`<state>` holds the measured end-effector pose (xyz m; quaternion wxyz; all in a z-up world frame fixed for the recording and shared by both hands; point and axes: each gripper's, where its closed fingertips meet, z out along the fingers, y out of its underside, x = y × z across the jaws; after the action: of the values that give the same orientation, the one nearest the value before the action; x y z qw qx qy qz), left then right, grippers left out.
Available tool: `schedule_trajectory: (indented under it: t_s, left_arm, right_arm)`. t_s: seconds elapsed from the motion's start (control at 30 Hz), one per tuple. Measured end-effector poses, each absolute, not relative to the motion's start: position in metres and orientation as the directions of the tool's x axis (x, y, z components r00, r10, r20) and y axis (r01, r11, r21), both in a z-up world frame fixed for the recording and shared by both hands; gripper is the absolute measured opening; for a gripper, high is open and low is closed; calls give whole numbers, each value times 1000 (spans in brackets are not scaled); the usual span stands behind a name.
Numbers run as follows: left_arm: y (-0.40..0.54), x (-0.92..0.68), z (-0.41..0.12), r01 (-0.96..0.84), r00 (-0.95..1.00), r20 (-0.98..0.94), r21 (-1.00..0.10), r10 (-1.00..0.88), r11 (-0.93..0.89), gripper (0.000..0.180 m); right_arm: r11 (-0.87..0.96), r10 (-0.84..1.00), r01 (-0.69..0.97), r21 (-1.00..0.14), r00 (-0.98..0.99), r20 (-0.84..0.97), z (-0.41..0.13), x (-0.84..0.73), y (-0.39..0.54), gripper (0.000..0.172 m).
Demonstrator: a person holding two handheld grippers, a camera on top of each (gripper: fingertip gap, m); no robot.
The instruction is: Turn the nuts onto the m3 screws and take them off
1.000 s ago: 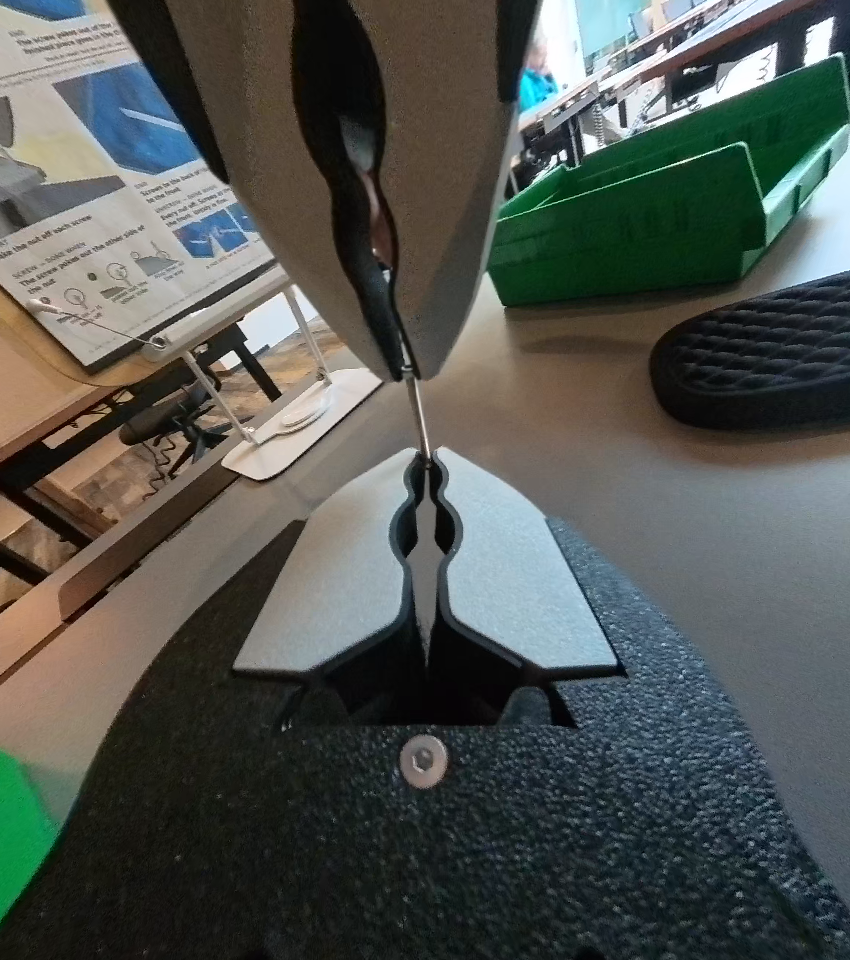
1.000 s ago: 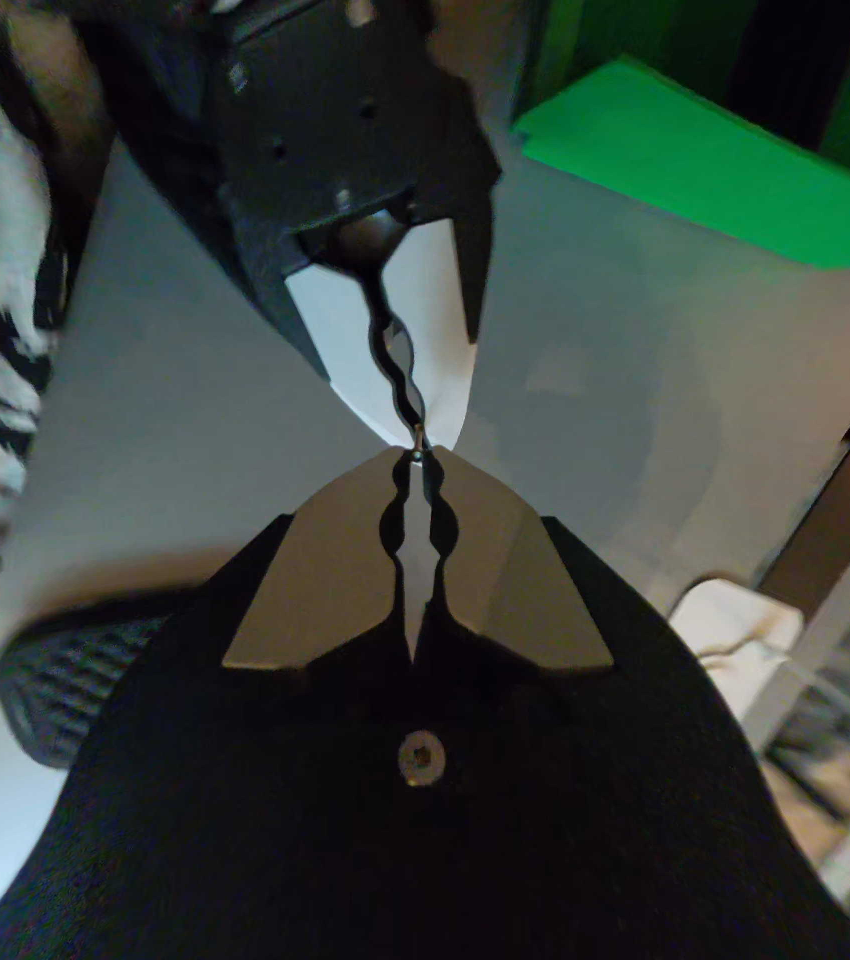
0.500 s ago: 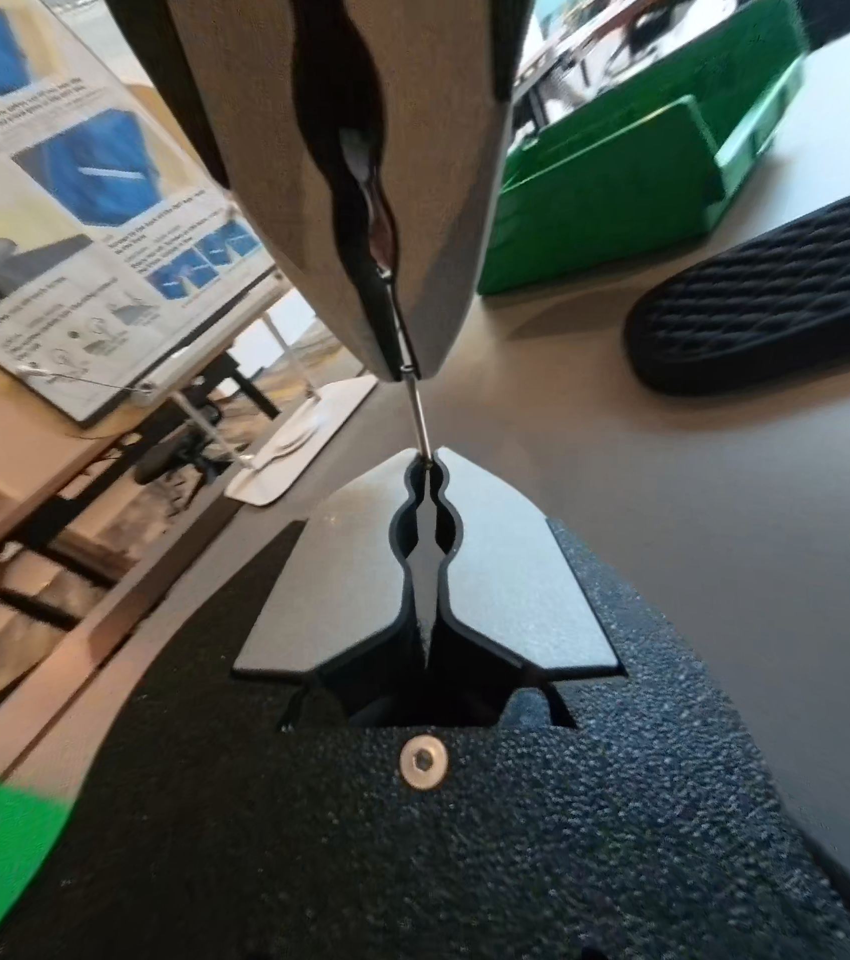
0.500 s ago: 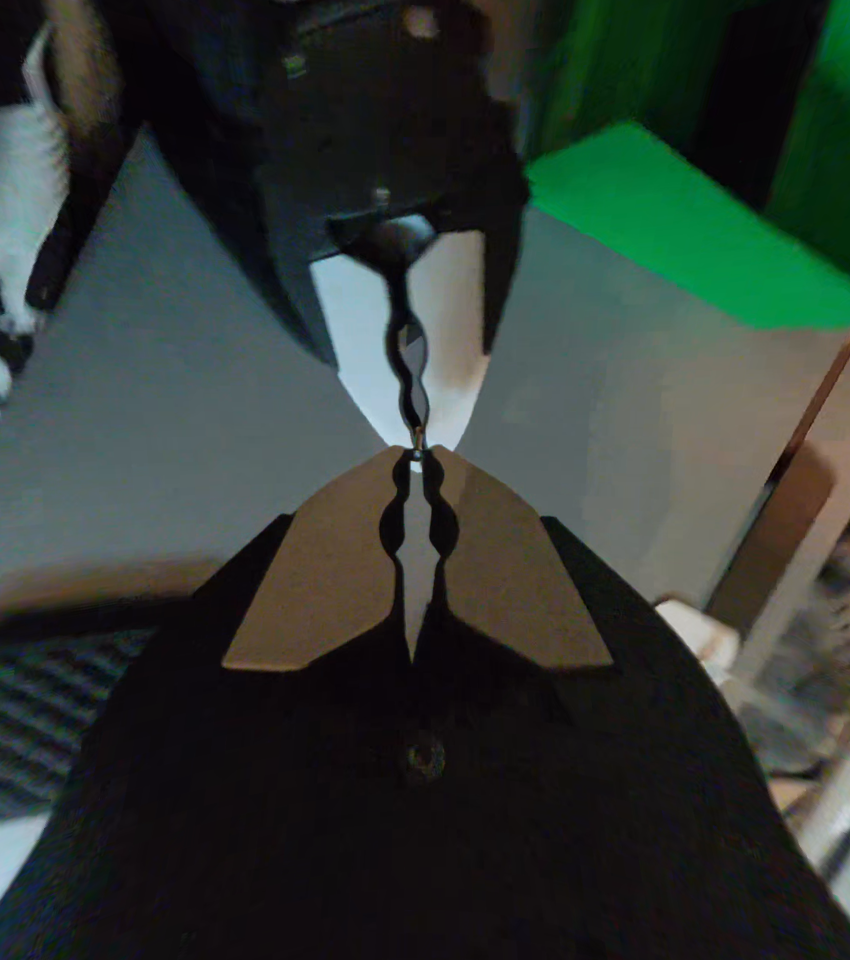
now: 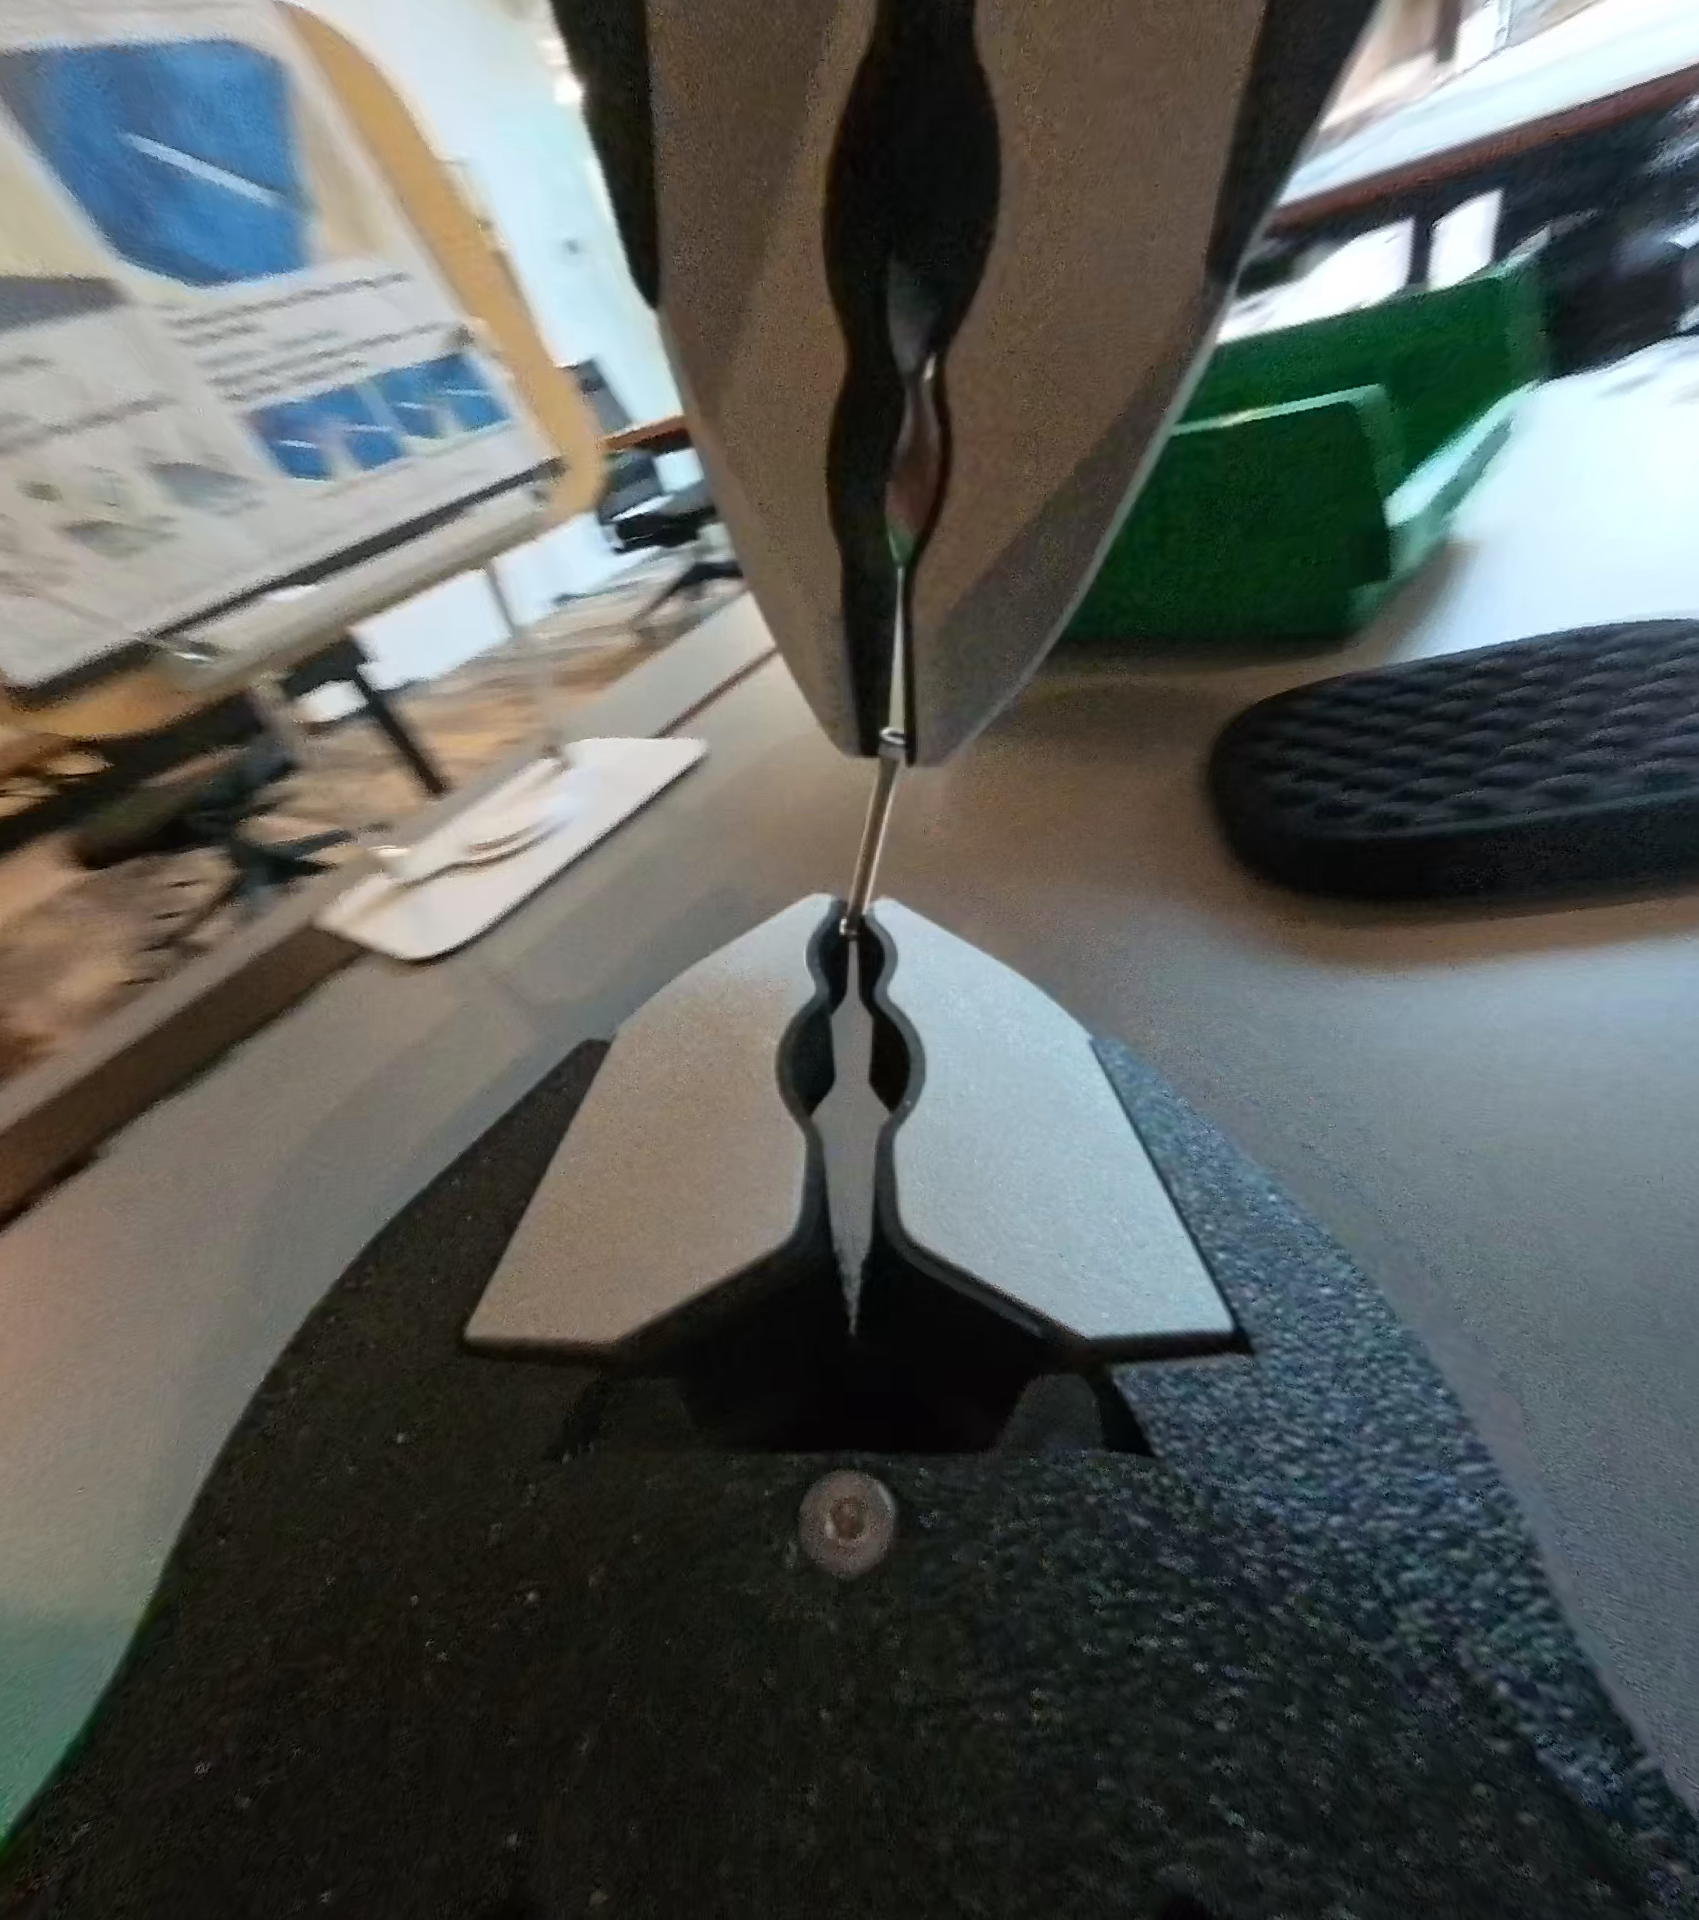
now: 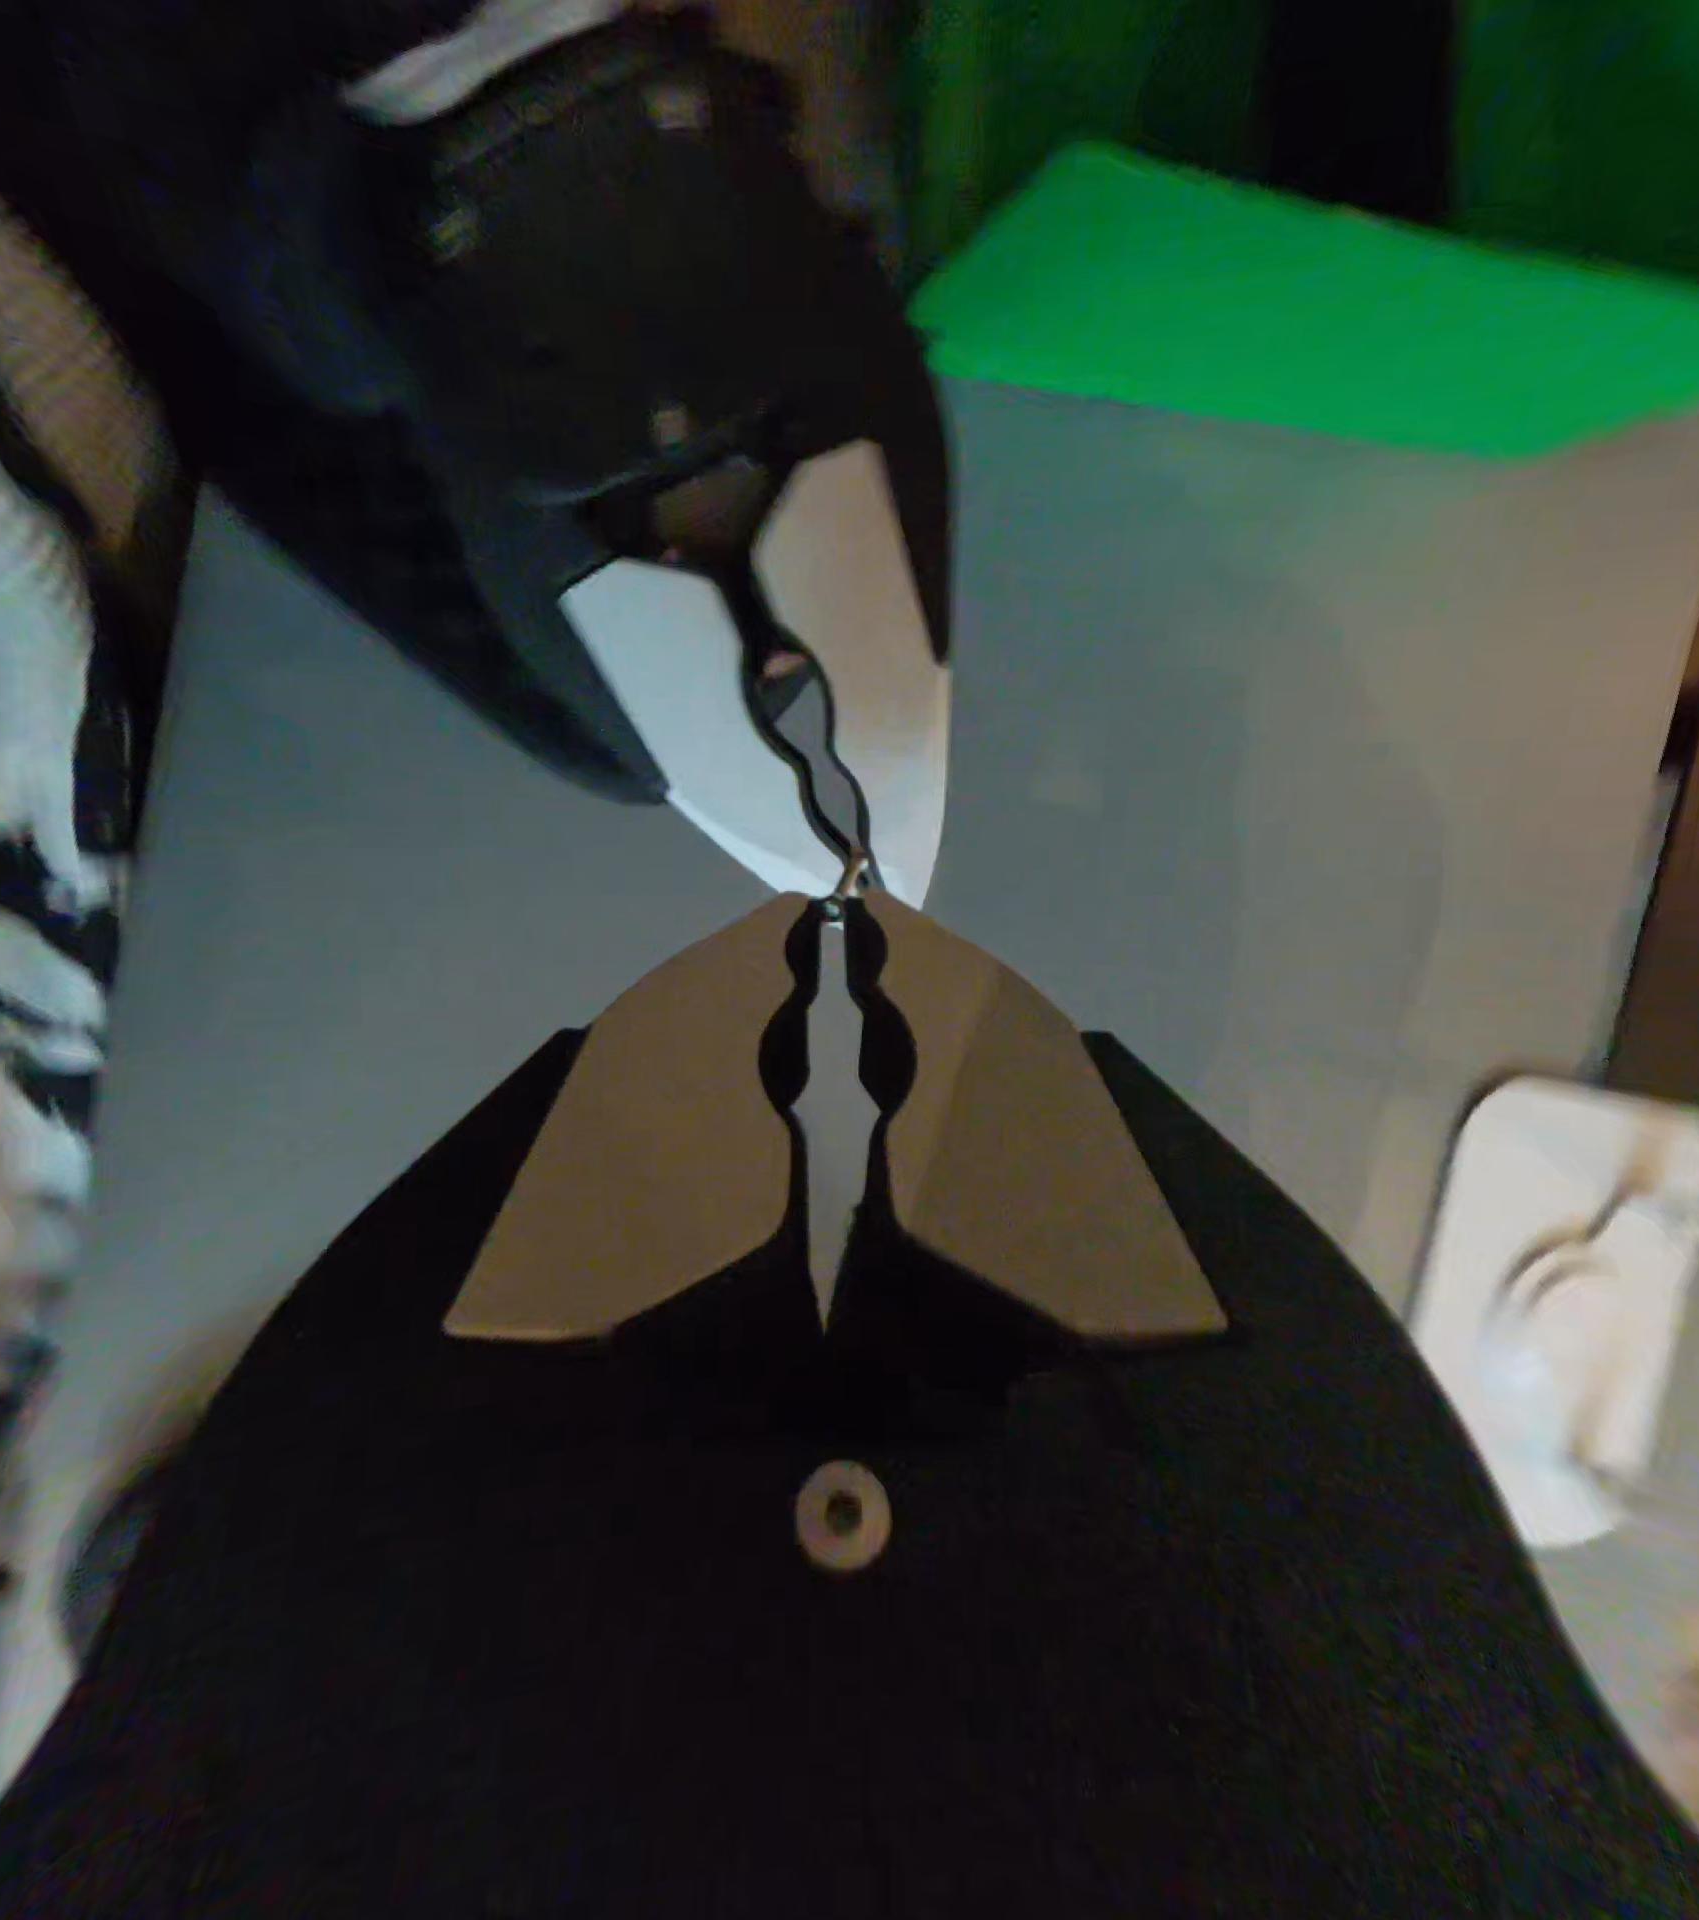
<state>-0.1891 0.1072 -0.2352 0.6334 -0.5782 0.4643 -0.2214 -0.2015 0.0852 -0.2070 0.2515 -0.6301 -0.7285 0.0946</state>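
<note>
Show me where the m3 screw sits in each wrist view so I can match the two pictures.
Left wrist view: the screw runs as a thin silver rod at centre, from the left tool up to the right tool.
Right wrist view: the screw shows only as a short glint at centre, between the right tool and the left tool above it.
Shared landmark: the white stand base on the table.

the table was flat and grey-brown. a black bumpy pad lay on it at the right side. behind the pad sat green bins, right on the table top. a white flat stand base rested near the table's left edge. in the right wrist view the table looked pale grey, with a green thing at its far end.
</note>
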Motion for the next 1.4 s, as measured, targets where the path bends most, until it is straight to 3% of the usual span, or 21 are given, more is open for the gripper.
schedule_trajectory:
  t_s: [0.1,0.2,0.27,0.3,0.37,0.47,0.63,0.8,1.03,1.13,1.23,1.33,1.4]
  left_arm:
    - [120,-197,-233,-438,537,-563,-822,-628,363,1]
    - [122,-201,-231,-594,497,-748,-663,-440,455,1]
    - [120,-198,-234,-585,483,-739,-671,-469,455,1]
    - [119,-196,-237,-566,479,-718,-693,-505,447,1]
    - [115,-191,-239,-518,473,-667,-739,-575,430,1]
    - [112,-187,-243,-439,477,-550,-825,-685,356,1]
    - [108,-184,-247,-347,458,-398,-903,-795,252,1]
    - [106,-182,-250,-320,429,-345,-922,-835,217,1]
    - [103,-180,-253,-314,400,-325,-927,-857,205,1]
    - [106,-183,-249,-296,429,-320,-933,-844,204,1]
    - [115,-191,-239,-322,509,-398,-910,-763,260,1]
    - [123,-201,-232,-509,539,-647,-761,-540,403,1]
    - [123,-203,-229,-617,495,-775,-632,-393,470,1]
  right_arm:
    - [-159,957,803,-575,267,109,-215,-194,91,3]
    - [-483,828,574,-661,545,-132,-223,-190,89,4]
    - [-613,738,432,-661,613,-284,-226,-189,86,4]
    - [-613,743,437,-659,601,-293,-228,-188,84,5]
    - [-488,827,520,-701,533,-179,-227,-184,87,18]
    - [-123,941,687,-716,310,136,-216,-181,90,23]
    - [438,834,773,-459,-158,529,-207,-190,81,33]
    - [605,746,733,-311,-385,542,-212,-193,81,17]
    - [645,720,722,-250,-464,516,-222,-192,87,5]
    - [488,834,788,-376,-294,467,-219,-193,90,4]
    - [161,941,791,-590,56,333,-215,-194,98,3]
    - [-319,889,564,-762,456,-35,-218,-194,101,3]
    - [-641,698,271,-718,596,-397,-223,-192,99,3]
